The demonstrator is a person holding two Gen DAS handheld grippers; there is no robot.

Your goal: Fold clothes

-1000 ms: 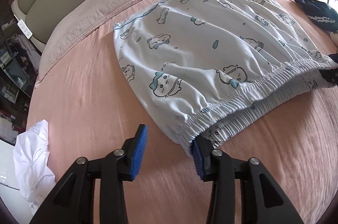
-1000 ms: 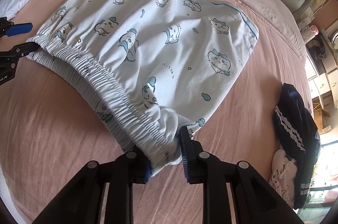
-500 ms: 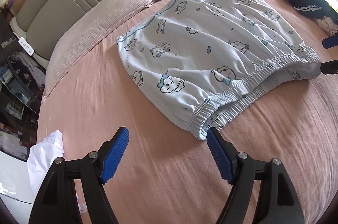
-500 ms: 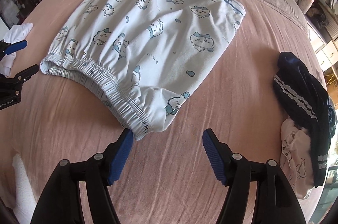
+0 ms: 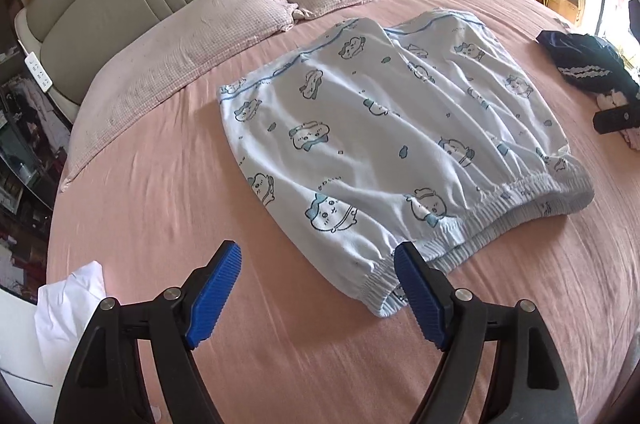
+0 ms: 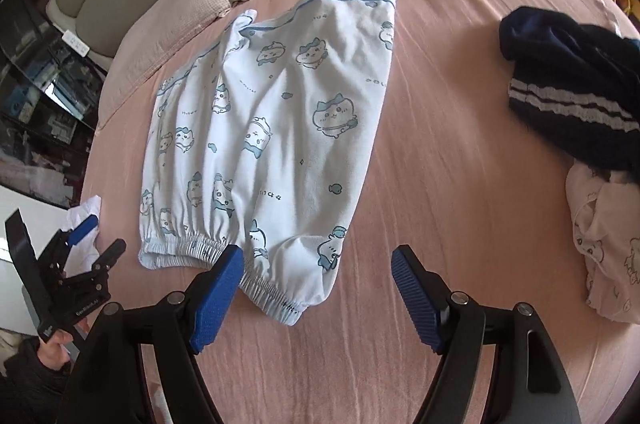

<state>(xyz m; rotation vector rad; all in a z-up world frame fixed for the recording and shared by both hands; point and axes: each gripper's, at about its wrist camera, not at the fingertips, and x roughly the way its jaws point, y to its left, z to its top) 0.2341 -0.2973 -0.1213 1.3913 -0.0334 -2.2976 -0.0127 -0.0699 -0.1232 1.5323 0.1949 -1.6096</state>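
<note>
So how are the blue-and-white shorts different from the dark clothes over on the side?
The shorts are pale with cartoon animals; the dark clothes are navy with white stripes. The shorts lie spread flat mid-bed; the dark clothes sit bunched in a heap near the edge. Both rest on the pink bed, and no gripper holds either.

White lettering is seen on the left gripper (image 6: 96,236) body in the right wrist view, roughly "GenRobot.AI", only partly legible. Small printed characters are scattered on the shorts (image 6: 272,144) fabric, too small to be read.
</note>
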